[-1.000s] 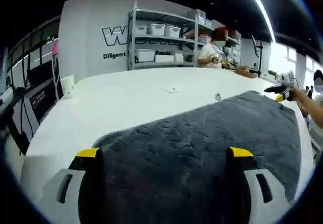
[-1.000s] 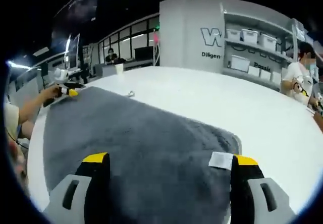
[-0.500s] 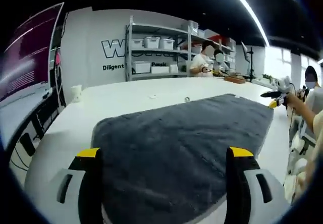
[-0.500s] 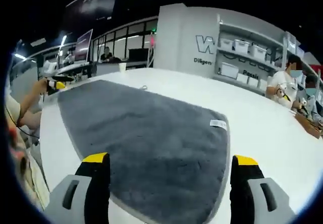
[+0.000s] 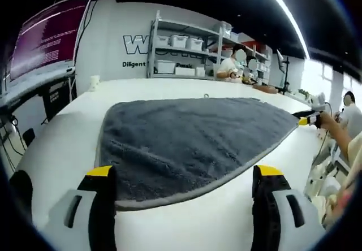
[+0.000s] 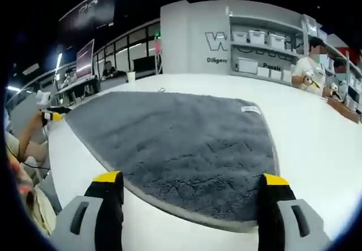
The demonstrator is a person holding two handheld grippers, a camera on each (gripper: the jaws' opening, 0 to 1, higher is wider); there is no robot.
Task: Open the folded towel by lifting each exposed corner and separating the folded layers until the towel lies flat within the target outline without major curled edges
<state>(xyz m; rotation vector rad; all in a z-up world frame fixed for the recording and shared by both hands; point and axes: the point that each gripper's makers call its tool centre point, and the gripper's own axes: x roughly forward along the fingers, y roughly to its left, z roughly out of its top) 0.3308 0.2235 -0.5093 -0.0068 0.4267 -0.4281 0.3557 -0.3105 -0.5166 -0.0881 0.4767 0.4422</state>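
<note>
**Two open grippers over a flat towel**

Two grippers are mine. My left gripper (image 5: pixel 184 174) has its jaws spread wide with nothing between them, and my right gripper (image 6: pixel 192 180) is spread wide and empty too. The gray towel (image 5: pixel 186 135) lies flat and open on the white table (image 5: pixel 62 143), just past my jaw tips. A small white tag (image 6: pixel 250 109) sits near one towel corner. A white cup (image 5: pixel 94 82) stands far back on the table. Shelves with bins (image 5: pixel 181 50) stand by the wall.
</note>
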